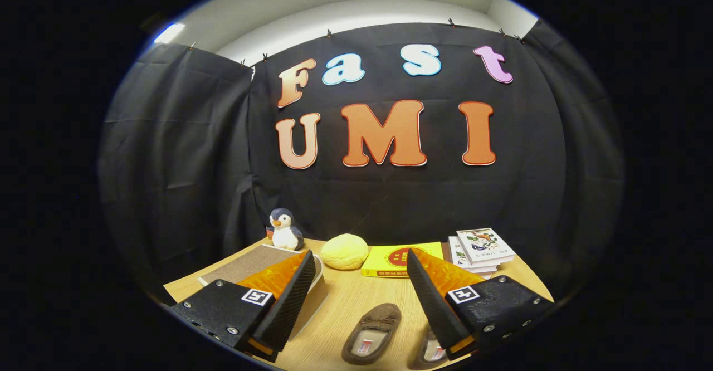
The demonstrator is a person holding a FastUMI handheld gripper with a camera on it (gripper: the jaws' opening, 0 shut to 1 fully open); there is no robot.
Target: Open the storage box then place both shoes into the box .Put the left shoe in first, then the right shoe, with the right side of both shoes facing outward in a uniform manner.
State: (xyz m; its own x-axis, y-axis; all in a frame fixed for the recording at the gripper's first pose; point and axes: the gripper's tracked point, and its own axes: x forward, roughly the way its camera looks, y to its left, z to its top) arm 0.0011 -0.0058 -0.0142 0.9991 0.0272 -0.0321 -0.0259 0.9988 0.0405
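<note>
I am holding the tongs [359, 262] spread wide above the table [340, 310], gripping nothing. One brown slipper [371, 333] is lying between the fingers at bottom centre; the second slipper [426, 351] is peeking beside the right finger. The closed storage box [253, 262] is sitting behind the left finger.

The light wooden table [340, 310] carries everything. The gripper [359, 262] hangs over it with fingers spread wide, gripping nothing. Between the fingers lies the brown suede slipper [371, 333]; a second brown slipper [428, 350] lies to its right, partly under the right finger. The flat-lidded storage box [250, 264] sits behind the left finger. Beyond it stands a plush penguin toy [285, 229], then rightward a round yellow bun-shaped cushion [344, 251], a flat yellow book [392, 259] and a stack of white books [480, 251].
</note>
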